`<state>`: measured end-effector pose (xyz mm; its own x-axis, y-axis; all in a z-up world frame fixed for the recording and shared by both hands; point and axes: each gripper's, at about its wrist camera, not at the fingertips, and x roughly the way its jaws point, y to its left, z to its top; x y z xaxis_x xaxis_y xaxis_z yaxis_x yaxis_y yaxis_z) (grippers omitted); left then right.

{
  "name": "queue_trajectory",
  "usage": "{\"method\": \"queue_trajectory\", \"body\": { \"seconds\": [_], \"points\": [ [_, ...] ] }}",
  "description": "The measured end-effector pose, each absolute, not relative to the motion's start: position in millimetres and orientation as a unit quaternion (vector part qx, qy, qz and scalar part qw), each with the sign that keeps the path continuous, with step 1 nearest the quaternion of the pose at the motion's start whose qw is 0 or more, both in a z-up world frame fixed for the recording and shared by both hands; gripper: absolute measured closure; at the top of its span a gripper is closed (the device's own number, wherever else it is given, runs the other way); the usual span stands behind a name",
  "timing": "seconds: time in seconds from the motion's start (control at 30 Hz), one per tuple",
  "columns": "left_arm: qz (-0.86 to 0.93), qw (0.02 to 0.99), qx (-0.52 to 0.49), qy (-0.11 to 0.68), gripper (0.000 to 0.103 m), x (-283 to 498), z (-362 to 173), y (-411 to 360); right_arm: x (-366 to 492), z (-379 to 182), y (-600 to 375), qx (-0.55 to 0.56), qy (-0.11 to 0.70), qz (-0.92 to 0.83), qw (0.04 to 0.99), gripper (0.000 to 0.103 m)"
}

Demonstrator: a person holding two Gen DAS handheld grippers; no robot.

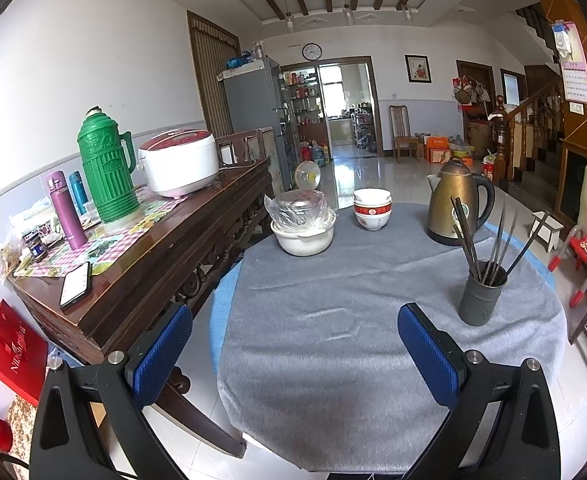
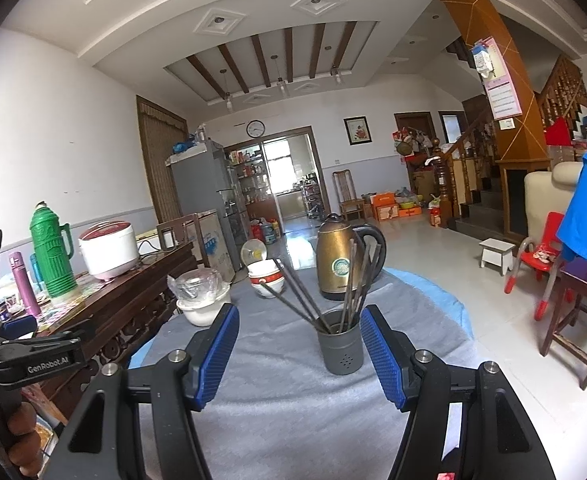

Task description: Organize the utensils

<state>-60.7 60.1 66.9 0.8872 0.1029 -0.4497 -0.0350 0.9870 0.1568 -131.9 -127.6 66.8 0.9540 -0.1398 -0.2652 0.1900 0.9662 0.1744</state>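
Right now the dark grey holder (image 2: 342,347) stands upright on the grey cloth (image 2: 293,400) of the round table, and the chopsticks (image 2: 317,292) fan out of its top, some leaning left, some standing nearly straight. In the right wrist view the holder sits just ahead of the right gripper (image 2: 299,354), a little right of the middle of the gap and nearer the right pad. The blue pads stand well apart with nothing between them, so this gripper grips nothing.

From the left wrist view the holder (image 1: 481,294) is off to the far right of the left gripper (image 1: 293,350), beyond its right pad and apart from it. That gripper's jaws are spread wide over bare cloth and carry nothing.

Behind the holder stands a brass-coloured kettle (image 2: 339,258); to its left are stacked bowls (image 2: 266,277) and a white pot (image 2: 202,304) covered with plastic.

Readable writing: "GenRobot.AI" on the black clamp (image 2: 47,364) at the left of the right wrist view. The red box (image 1: 11,350) by the sideboard carries white lettering, too unclear to read fully.
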Motion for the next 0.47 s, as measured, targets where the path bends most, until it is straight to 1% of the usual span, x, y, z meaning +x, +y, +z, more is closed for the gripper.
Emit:
{"method": "queue_trajectory", "body": {
  "seconds": [0.27, 0.47],
  "points": [
    [0.036, 0.963, 0.074, 0.256, 0.001, -28, 59, 54, -109, 63, -141, 0.101, 0.138, -0.099, 0.98, 0.036],
    [0.039, 0.958, 0.071, 0.276, 0.001, 7, 45, 50, -74, 46, -160, 0.105, 0.167, -0.119, 0.973, 0.036]
  ]
}}
